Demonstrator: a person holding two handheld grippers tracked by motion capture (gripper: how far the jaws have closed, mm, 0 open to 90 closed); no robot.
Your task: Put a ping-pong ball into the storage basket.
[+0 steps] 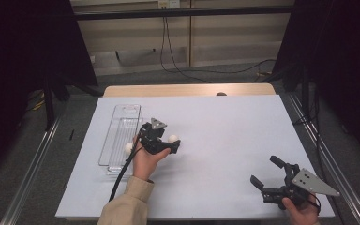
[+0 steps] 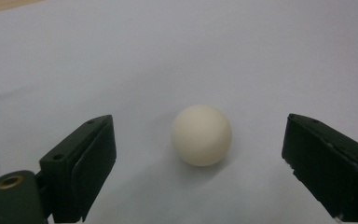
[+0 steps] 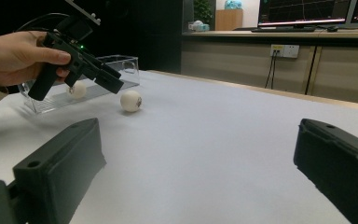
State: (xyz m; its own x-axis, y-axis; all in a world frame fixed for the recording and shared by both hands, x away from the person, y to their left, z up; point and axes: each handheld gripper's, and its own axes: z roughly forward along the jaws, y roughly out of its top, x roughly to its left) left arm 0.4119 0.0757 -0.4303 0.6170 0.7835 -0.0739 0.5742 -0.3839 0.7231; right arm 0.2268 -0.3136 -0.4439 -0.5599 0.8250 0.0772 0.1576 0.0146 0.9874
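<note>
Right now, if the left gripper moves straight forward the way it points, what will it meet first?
Most likely the white ball. In the left gripper view it lies on the white table cover, centred just ahead of the open left gripper, with nothing between them. How far ahead it lies is hard to judge.

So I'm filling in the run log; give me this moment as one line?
left gripper: open, ball between jaws, untouched | right gripper: open, empty, apart | second ball: beside clear tray

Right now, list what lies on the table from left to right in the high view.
clear tray → white ball beside the tray → left gripper, jaws open → second white ball at its tip → bare white table cover → right gripper, jaws open.
</note>
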